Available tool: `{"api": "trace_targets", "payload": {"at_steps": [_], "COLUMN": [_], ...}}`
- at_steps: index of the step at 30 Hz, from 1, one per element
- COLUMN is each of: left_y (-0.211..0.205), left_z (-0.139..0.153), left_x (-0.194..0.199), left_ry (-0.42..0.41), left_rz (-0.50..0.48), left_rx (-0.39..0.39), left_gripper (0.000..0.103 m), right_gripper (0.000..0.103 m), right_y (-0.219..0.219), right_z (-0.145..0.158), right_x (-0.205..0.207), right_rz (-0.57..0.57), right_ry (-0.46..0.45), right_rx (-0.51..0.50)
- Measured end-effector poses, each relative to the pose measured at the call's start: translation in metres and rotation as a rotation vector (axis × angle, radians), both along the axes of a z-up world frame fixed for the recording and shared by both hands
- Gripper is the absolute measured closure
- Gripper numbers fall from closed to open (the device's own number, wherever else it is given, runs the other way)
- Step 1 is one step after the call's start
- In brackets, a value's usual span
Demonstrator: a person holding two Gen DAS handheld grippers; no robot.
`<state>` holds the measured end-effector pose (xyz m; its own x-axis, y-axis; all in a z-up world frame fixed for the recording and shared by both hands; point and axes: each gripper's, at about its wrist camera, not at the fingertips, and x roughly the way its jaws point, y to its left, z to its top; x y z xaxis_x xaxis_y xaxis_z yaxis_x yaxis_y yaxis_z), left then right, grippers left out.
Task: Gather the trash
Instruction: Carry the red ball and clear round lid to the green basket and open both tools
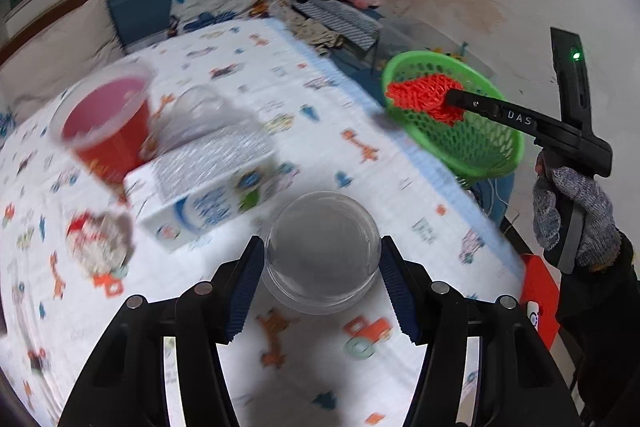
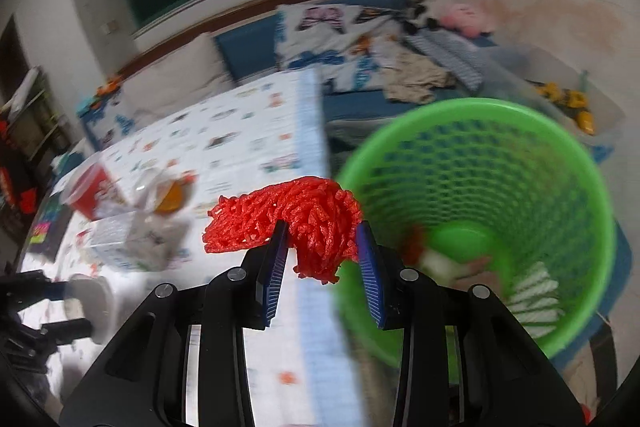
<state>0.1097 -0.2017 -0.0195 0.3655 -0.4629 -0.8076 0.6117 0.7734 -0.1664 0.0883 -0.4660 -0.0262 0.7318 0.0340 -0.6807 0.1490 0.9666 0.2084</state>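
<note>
So the left gripper (image 1: 322, 279) is angled steeply down over the bed (image 1: 224, 67) with its patterned sheet, and its blue pads are clamped on either side of a clear plastic cup (image 1: 322, 251), which it holds just above the sheet. The right gripper (image 2: 322, 255) is pinching a bunched-up red foam net (image 2: 296, 223), with most of the net spilling out above and to the left of the pads. It's tilted down too, right at the near rim of the green mesh basket (image 2: 500, 187), which sits off the bed's edge. From the left camera you can see a gloved hand (image 1: 576, 215) wrapped around the right gripper's handle, with the fingers reaching out toward the basket. Something is already in the basket's bottom, though it's too blurry to tell what. Still on the bed: a red cup (image 1: 106, 127) and a white carton (image 1: 208, 183), touching each other.
</note>
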Motion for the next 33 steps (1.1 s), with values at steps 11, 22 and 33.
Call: {"api": "trace_targets", "payload": {"at_steps": [11,22,33], "left_y": [-0.076,-0.159,-0.220], "left_z": [0.028,0.034,0.023], "left_x": [0.018,0.039,0.050], "left_ry": [-0.043,-0.068,-0.058], "left_rz": [-0.112,-0.179,-0.227], "left_rx": [-0.019,0.015,0.044], "left_gripper": [0.046,0.046,0.046], "right_gripper": [0.060,0.040,0.031], "right_y": [-0.090,-0.114,-0.120], "right_z": [-0.027,-0.035,-0.025], "right_x": [-0.023,-0.033,-0.045], "right_rz": [-0.223,-0.284,-0.299], "right_ry": [0.084,0.075,0.049], "right_rx": [-0.019,-0.019,-0.051]}}
